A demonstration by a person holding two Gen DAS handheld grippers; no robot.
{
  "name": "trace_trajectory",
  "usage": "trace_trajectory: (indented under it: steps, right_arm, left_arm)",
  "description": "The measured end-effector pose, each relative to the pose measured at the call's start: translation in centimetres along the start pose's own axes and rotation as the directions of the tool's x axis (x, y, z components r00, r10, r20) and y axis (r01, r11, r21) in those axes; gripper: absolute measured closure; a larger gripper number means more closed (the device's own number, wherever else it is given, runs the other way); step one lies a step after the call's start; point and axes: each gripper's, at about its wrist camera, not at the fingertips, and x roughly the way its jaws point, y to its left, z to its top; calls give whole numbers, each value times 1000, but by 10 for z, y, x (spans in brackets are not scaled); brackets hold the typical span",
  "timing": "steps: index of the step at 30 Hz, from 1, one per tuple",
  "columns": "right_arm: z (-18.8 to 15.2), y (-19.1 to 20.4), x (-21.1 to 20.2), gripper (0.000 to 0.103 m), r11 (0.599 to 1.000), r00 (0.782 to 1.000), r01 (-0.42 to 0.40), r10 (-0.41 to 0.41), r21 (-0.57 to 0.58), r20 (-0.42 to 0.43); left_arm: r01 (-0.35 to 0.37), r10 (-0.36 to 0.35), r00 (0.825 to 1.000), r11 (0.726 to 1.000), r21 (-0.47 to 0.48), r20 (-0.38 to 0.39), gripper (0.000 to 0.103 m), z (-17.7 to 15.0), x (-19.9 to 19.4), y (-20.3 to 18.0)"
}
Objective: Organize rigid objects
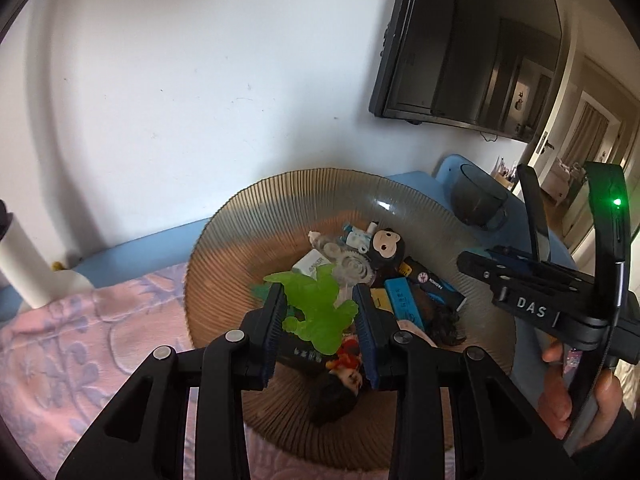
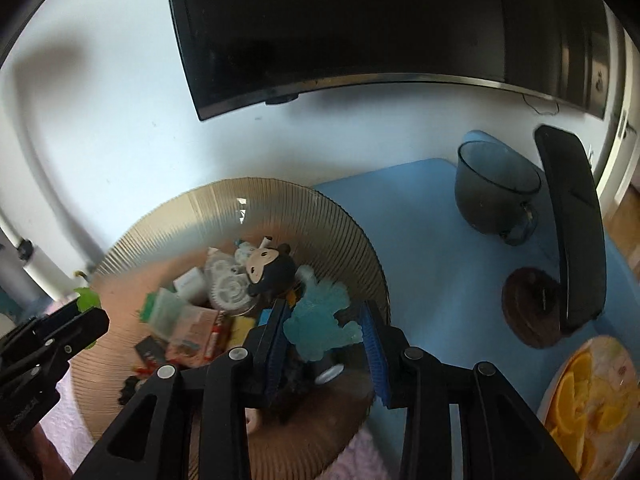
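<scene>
A ribbed amber glass bowl (image 1: 224, 256) holds several small toys, among them a monkey figure (image 1: 386, 246), clear gear wheels (image 1: 346, 264) and small boxes. My left gripper (image 1: 320, 304) is shut on a translucent green figure (image 1: 320, 308) and holds it over the bowl. My right gripper (image 2: 324, 322) is shut on a translucent blue figure (image 2: 320, 320), also over the bowl (image 2: 168, 216). The monkey figure (image 2: 266, 266) lies just beyond it. The left gripper (image 2: 76, 320) shows at the left edge of the right wrist view with a bit of green.
The bowl sits on a blue table (image 2: 424, 216) partly covered by a pink patterned cloth (image 1: 60, 332). A dark glass cup (image 2: 492, 192), a brown coaster (image 2: 528, 304), a black upright device (image 2: 572, 224) and a plate of orange slices (image 2: 592, 396) stand right. A TV (image 2: 360, 20) hangs above.
</scene>
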Motion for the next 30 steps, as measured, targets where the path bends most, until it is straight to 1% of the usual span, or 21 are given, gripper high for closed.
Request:
trace_trajectory:
  steps: [1, 2, 3, 4, 5, 6, 8, 11, 13, 16, 19, 22, 23, 24, 26, 27, 30]
  right_arm:
    - [2, 1, 2, 67, 1000, 1000, 0, 0, -4, -3]
    - [5, -2, 3, 60, 1000, 1000, -1, 1, 0, -7]
    - [6, -2, 1, 56, 1000, 1000, -8, 8, 13, -8]
    - [3, -4, -3, 51, 1000, 1000, -18, 18, 20, -1]
    - [1, -5, -7, 50, 999, 1000, -29, 29, 25, 11]
    - [-1, -4, -11, 50, 999, 999, -37, 37, 23, 19]
    - [-7, 2, -21, 50, 998, 998, -60, 60, 11, 23]
    - [-13, 18, -39, 50, 996, 996, -92, 93, -12, 20]
    - [-16, 33, -54, 50, 992, 992, -121, 122, -38, 23]
    - [-25, 60, -78, 49, 983, 985, -164, 168, -84, 38]
    - [-41, 93, -105, 46, 967, 974, -214, 223, -138, 52]
    - [-60, 125, -122, 46, 944, 959, -269, 282, -190, 43]
    - [-65, 133, -125, 46, 939, 957, -276, 288, -203, 34]
    - [-75, 146, -128, 46, 932, 955, -285, 296, -222, 16]
    - [-92, 159, -129, 46, 924, 951, -302, 309, -235, -7]
    - [-105, 168, -127, 46, 918, 949, -312, 316, -242, -27]
    - [-140, 191, -112, 46, 905, 944, -329, 316, -271, -93]
  left_arm:
    - [5, -5, 1000, 1000, -5, -3, 46, 1, 0, 1]
    - [-1, 1, 1000, 1000, -16, 4, 28, 2, -3, 2]
    - [-1, 1, 1000, 1000, -24, 21, 25, 1, -7, 4]
    - [5, -4, 999, 1000, -28, 38, 25, 0, -13, 5]
    - [20, -18, 999, 999, -32, 40, 25, -1, -20, 7]
    - [27, -26, 999, 999, -39, 39, 25, -1, -23, 9]
    - [20, -17, 999, 998, -65, 48, 25, -2, -35, 12]
    - [26, -20, 998, 994, -106, 56, 25, -5, -59, 17]
    - [8, 0, 997, 994, -105, 76, 25, -10, -82, 18]
    - [-42, 51, 992, 996, -82, 114, 25, -23, -121, 18]
    - [-74, 85, 989, 993, -96, 123, 25, -45, -158, 28]
    - [-83, 105, 986, 982, -169, 128, 25, -74, -184, 47]
    - [-94, 119, 985, 978, -186, 125, 25, -83, -190, 53]
    - [-122, 148, 982, 970, -209, 114, 25, -95, -195, 61]
    - [-167, 193, 976, 958, -234, 95, 25, -115, -202, 72]
    - [-186, 211, 974, 950, -249, 77, 25, -127, -204, 80]
    - [-217, 237, 971, 925, -312, 27, 25, -161, -204, 107]
